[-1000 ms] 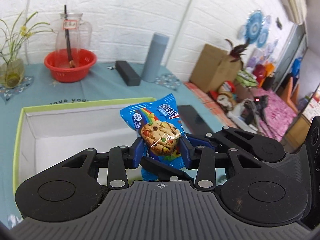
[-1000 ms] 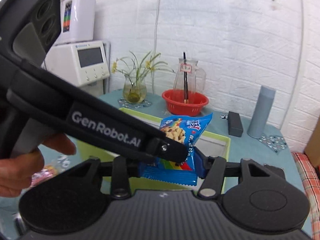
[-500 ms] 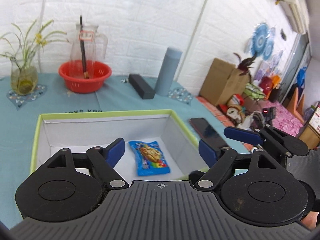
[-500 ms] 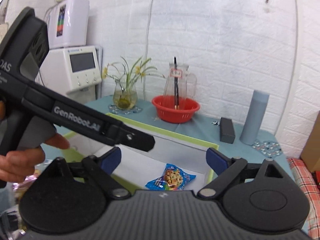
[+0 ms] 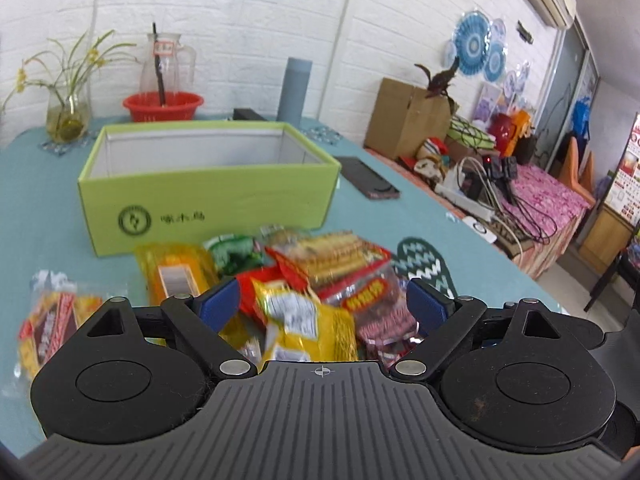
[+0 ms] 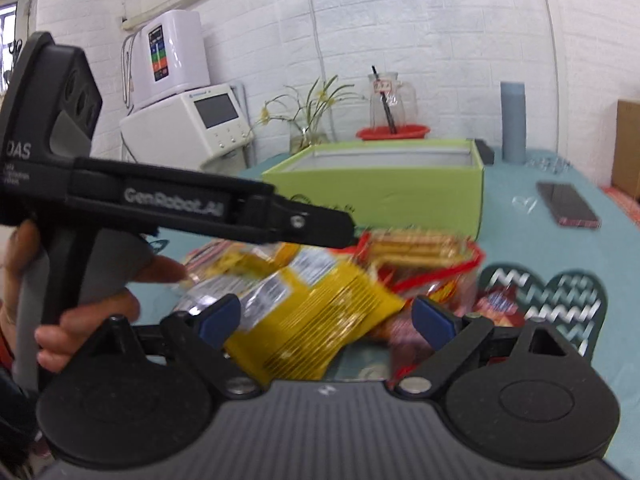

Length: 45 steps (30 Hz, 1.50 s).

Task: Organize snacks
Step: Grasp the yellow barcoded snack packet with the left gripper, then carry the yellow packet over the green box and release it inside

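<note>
Hovering: we hold both grippers over the snack pile, nothing pinched in either.
Left gripper [image 5: 322, 304]: jaws still widening, blue pads well apart; packets lie below and between them, not touched that we can see.
Right gripper [image 6: 326, 320]: jaws spread wide, pads clear of the wrappers under them.
Snack pile [image 5: 280, 280]: on the teal table [image 5: 32, 184], right under and ahead of both grippers; blurred, so we can't count packets.
Yellow packet [image 6: 320, 320]: directly between the right gripper's pads in that view, lying loose, white label facing up.
Red packet [image 5: 332, 256]: just ahead of the left gripper, atop the pile, holding long golden biscuits.
Loose packet [image 5: 52, 320]: off to the left of the left gripper, apart from the main heap.
Green box [image 5: 208, 196]: beyond the pile, straight ahead of both grippers, open top, white inside; contents hidden from this angle.
Heart-shaped mat [image 5: 426, 268]: right of the pile, beside the left gripper's right pad.
Phone [image 5: 368, 184]: ahead and right, flat on the table beside the box.
Red basin [image 5: 164, 106]: behind the box, glass jug standing in it.
Hand [image 6: 80, 300]: we see it gripping the left gripper's handle, left of the right gripper.
</note>
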Available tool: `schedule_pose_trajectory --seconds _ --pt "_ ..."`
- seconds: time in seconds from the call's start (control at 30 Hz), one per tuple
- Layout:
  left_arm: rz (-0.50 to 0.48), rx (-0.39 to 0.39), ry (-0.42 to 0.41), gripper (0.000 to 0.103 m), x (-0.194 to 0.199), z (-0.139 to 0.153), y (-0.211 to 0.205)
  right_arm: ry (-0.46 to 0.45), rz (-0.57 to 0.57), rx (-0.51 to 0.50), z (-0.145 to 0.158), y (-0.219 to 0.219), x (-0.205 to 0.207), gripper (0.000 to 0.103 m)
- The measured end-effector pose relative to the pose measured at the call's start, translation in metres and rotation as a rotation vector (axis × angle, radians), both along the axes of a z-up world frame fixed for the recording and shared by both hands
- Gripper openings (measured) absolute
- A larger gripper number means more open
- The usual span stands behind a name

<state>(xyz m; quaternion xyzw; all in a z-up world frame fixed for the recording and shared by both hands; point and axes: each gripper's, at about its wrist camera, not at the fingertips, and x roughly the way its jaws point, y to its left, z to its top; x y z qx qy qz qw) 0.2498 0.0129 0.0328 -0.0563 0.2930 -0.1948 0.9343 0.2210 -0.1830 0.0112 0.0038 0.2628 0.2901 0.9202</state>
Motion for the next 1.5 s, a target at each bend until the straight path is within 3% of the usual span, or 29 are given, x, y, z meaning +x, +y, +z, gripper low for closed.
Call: schedule_pose_trajectory --seconds 0.27,0.37,0.5,0.7,0.93,1.0,1.17,1.27,1.4,1.43,1.5 --pt "0.056 0.047 0.071 0.078 -0.005 -0.021 -0.003 0.082 0.013 0.026 -0.023 0.012 0.012 0.093" --pt "0.060 0.050 0.101 0.066 -0.005 -0.028 -0.002 0.133 -0.001 0.041 -0.034 0.019 0.025 0.093" --pt "0.071 0.069 0.124 0.036 -0.006 -0.032 0.000 0.167 0.030 0.095 -0.040 0.021 0.029 0.093" --pt "0.062 0.020 0.170 0.022 -0.008 -0.037 0.009 0.161 0.069 0.126 -0.041 0.021 0.021 0.092" --pt "0.020 -0.045 0.211 0.020 -0.035 -0.039 0.007 0.140 0.079 0.102 -0.033 0.017 -0.009 0.093" --pt "-0.010 -0.052 0.224 0.031 -0.041 -0.041 0.002 0.125 0.083 0.088 -0.031 0.012 -0.020 0.093" --pt "0.023 -0.028 0.224 0.044 -0.040 -0.042 0.002 0.089 0.028 0.032 -0.031 -0.003 -0.030 0.093" --pt "0.023 -0.061 0.232 0.046 -0.039 -0.039 0.008 0.081 0.018 0.016 -0.033 -0.005 -0.030 0.093" --pt "0.023 -0.029 0.250 0.041 -0.038 -0.047 0.002 0.109 0.028 0.015 -0.046 0.001 -0.024 0.092" --pt "0.018 -0.023 0.260 0.039 -0.036 -0.050 0.000 0.111 0.026 0.005 -0.050 0.004 -0.023 0.088" --pt "-0.016 -0.054 0.274 0.022 -0.036 -0.054 -0.002 0.098 0.032 -0.006 -0.052 0.008 -0.024 0.069"
